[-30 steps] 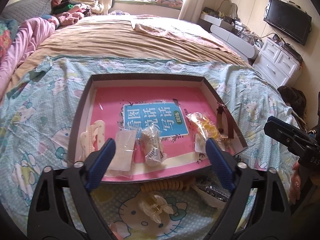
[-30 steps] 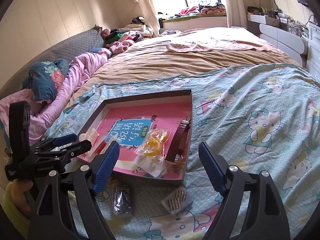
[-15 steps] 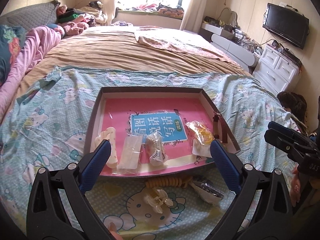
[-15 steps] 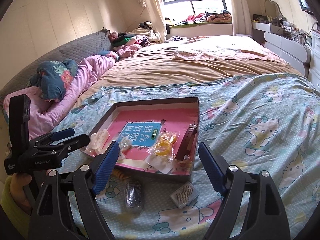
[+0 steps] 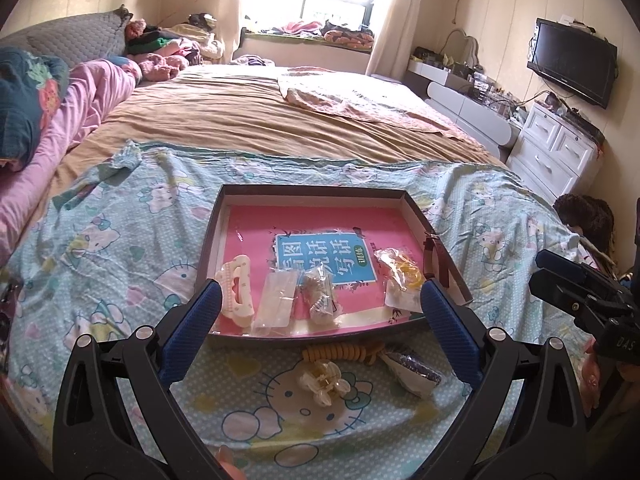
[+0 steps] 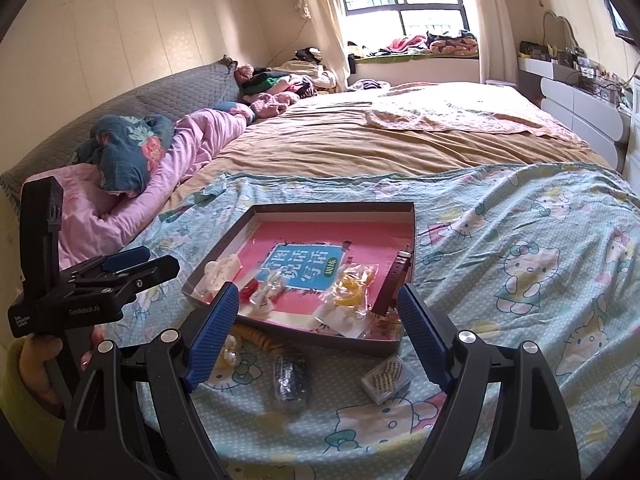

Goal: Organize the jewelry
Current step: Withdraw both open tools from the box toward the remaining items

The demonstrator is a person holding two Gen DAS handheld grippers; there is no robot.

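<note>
Both tools, left tool [image 5: 320, 320] and right tool [image 6: 318, 334], have been drawn back from the tray [image 5: 236, 190], fingers apart, nothing held; a fresh pick is judged next. Nearest, before the tray: hair claw [image 5: 323, 381], coiled cord [image 5: 344, 353] lying parallel to the tray's front wall, stud box [image 6: 387, 376]. Inside, along the right wall: watch strap [image 6: 396, 286], pointing away.

At the centre of the left wrist frame, the dark shallow cardboard tray [image 5: 436, 236] is showing matt walls, while the glossy pink paper booklet [image 5: 256, 232] lining it is reflecting light. The crinkly clear plastic bags [image 5: 276, 304] are glinting. The matt cotton cartoon-print bedsheet [image 5: 120, 248] is lying wrinkled. At lower centre, the cream plastic hair claw [image 5: 322, 384] is looking smooth and shiny.
</note>
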